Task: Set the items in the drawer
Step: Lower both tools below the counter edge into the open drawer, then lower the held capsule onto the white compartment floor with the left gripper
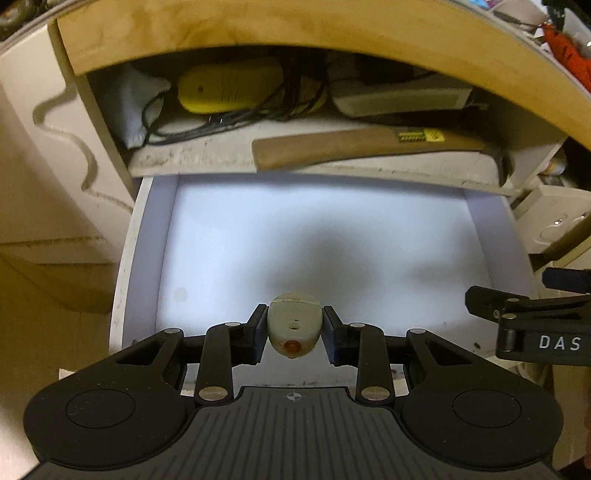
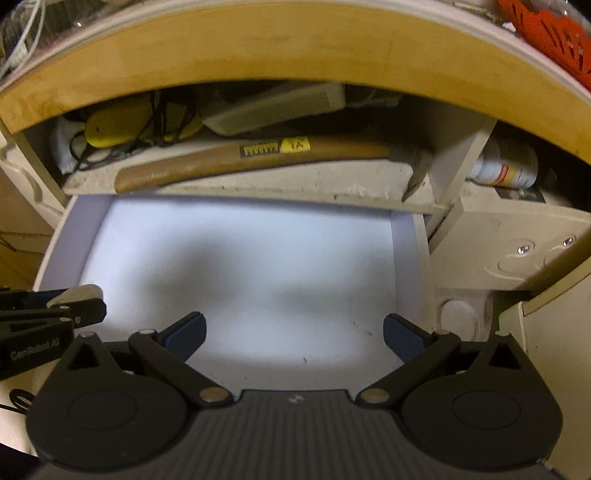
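Observation:
A white drawer (image 1: 140, 266) stands pulled out below a cluttered shelf; its pale floor (image 2: 258, 266) shows nothing lying on it. My left gripper (image 1: 294, 332) is shut on a small cream oval device (image 1: 293, 330) with an orange dot, held over the drawer's front part. In the right wrist view the left gripper (image 2: 70, 306) and the cream device (image 2: 79, 293) show at the left edge. My right gripper (image 2: 293, 334) is open and empty over the drawer's front; it also shows at the right edge of the left wrist view (image 1: 517, 317).
The shelf above the drawer holds a wooden-handled hammer (image 2: 251, 158), a yellow device (image 1: 229, 88) with black cables, a white pouch (image 1: 129, 107) and a beige box (image 1: 402, 98). A wooden desktop edge (image 1: 295, 29) overhangs. A white bottle (image 2: 506, 170) lies in the right compartment.

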Motion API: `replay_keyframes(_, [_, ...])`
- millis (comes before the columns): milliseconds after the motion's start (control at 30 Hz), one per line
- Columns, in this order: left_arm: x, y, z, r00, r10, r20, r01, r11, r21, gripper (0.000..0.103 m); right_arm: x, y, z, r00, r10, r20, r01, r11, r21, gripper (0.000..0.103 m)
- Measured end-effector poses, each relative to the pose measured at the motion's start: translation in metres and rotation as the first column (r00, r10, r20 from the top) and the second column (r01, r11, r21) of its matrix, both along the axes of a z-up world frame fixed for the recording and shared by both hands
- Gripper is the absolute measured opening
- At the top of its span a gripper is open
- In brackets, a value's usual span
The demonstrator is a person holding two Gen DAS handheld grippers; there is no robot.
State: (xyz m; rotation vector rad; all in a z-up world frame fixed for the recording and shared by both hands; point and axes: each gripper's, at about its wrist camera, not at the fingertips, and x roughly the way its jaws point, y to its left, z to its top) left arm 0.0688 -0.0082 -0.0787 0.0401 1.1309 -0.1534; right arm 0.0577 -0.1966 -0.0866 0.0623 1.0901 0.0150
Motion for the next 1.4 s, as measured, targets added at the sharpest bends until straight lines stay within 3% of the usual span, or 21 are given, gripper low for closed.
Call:
replay_keyframes(1033, [0.039, -0.001, -0.057, 0.986, 0.049, -0.157, -0.046, 0.999, 0.025, 0.029, 0.037, 0.001, -0.063, 0.98, -0.013, -0.198, 0.014, 1.0, 0.0, 0.103])
replay_keyframes(1400, [0.047, -0.006, -0.077, 0.977, 0.045, -0.206, -0.034, 0.998, 0.056, 0.029, 0.045, 0.005, -0.079, 0.973, -0.008, -0.229, 0.008, 1.0, -0.002, 0.103])
